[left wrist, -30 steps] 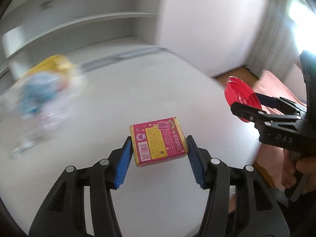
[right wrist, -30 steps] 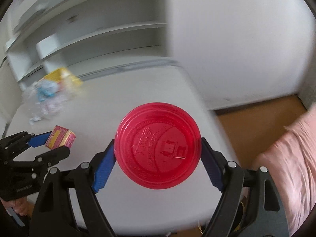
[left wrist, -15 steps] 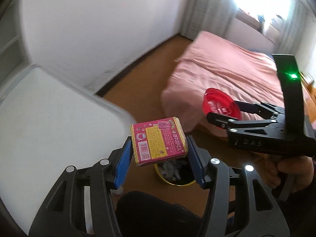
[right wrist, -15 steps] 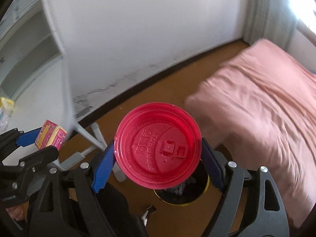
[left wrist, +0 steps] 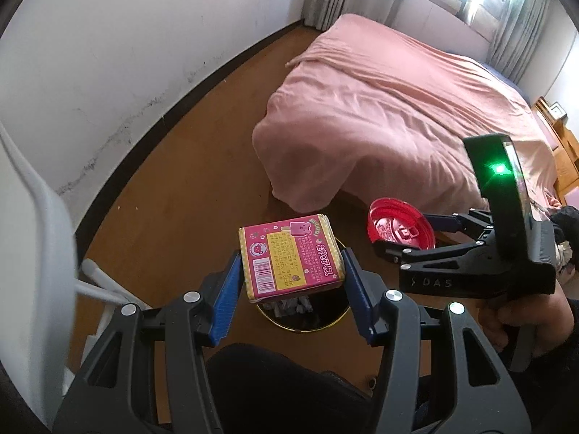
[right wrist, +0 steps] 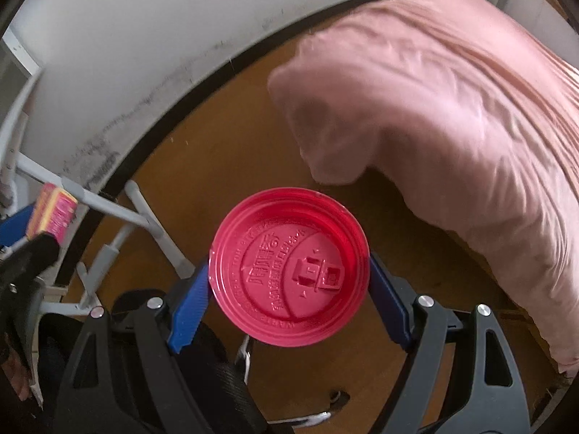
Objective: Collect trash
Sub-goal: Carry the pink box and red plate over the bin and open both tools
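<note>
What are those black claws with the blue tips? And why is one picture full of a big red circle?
No robot here: a person holds a tool in each hand, a hand-held gripper with two blue-padded fingers and a camera looking along them. One picture comes from the left hand-held gripper, which pinches a pink snack box. Below it on the brown floor stands a round bin with a yellow rim and crumpled trash inside. The right hand-held gripper shows there too. The other picture comes from that right one, and it pinches a red plastic cup lid, your big circle. Behind is a bed with a pink cover. It looks like both things are headed for the bin.
</note>
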Available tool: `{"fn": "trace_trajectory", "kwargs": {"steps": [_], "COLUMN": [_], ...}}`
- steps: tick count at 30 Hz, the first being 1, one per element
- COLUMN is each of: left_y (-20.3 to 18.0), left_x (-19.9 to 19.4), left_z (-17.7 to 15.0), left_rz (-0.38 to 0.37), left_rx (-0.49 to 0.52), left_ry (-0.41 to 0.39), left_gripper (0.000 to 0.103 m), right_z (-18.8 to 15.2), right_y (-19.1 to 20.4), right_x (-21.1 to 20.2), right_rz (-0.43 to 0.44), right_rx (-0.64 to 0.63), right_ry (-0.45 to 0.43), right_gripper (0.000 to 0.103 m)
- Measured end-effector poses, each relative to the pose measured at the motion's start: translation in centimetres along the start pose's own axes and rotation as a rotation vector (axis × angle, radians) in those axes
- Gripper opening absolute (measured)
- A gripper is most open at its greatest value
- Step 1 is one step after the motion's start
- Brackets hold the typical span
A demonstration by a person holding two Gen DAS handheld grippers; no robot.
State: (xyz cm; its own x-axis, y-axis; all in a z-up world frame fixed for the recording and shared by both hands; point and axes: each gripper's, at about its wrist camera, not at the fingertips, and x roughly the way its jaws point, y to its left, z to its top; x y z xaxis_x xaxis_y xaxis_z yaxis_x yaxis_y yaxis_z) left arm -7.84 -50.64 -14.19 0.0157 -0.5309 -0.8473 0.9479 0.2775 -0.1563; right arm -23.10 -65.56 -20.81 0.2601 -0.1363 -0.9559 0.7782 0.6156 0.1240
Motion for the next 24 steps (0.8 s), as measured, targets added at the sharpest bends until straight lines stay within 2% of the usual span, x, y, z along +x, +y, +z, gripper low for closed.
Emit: {"fn": "trace_trajectory", "kwargs": {"steps": [5,22,24], "left_y": [0.1,0.3,0.2], "left_x": [0.9,1.5,1.5], "left_z": [0.0,-0.3,-0.3], "left_rz": [0.004,0.012,0.011], "left_rx": [0.001,0.001,0.002], "left_ry": [0.016,0.052,0.054], "left_gripper": [0.053,0.053,0.053], "right_z": [-0.1,0.9,1.0], "right_y": [-0.1,0.4,0.4], "right_x": [0.9,-0.2,-0.2], "right_rz": [0.005,0.042,0.047], "right_rx": [-0.001,0.010,0.008], "right_ry": [0.015,-0.032,-0.036], "right_gripper": [0.080,0.083,0.086]}}
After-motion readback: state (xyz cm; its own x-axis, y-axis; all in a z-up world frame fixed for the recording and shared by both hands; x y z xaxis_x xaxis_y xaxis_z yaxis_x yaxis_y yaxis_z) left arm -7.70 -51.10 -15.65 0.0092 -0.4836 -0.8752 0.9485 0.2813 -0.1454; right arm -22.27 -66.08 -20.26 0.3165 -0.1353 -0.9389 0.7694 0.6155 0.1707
